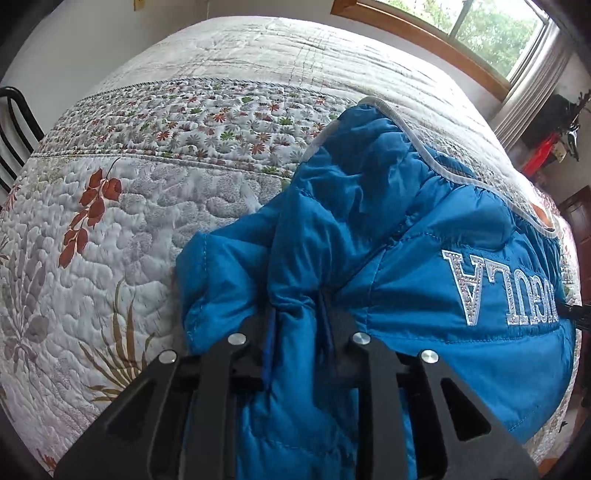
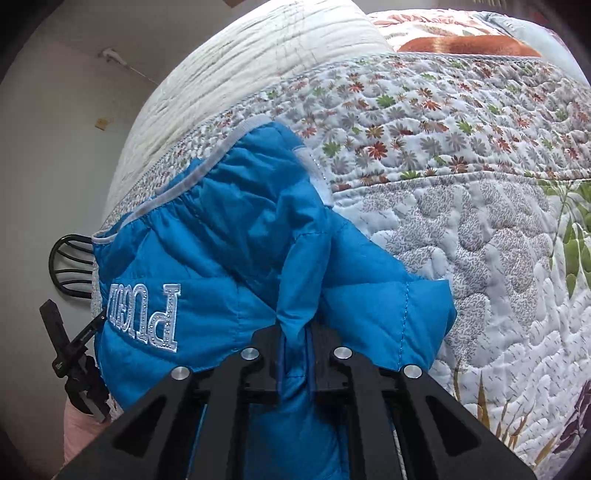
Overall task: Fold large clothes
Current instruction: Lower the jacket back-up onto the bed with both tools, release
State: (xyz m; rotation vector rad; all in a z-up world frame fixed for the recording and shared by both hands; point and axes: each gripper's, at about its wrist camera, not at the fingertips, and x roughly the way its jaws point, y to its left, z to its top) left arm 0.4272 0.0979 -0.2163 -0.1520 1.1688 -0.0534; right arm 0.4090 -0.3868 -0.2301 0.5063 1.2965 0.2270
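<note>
My left wrist camera looks steeply down along its fingers, close over the blue jacket (image 1: 388, 229) on the quilted bed (image 1: 147, 206). My right one looks likewise from the other side; both share the jacket's lettering.

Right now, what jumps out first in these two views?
A bright blue jacket fills the centre of both views, pinched in the left claw and the right claw, with silver lettering on the stretch between them. Under it lies a white floral quilt covering the bed. A window shows top right in the left view.
</note>
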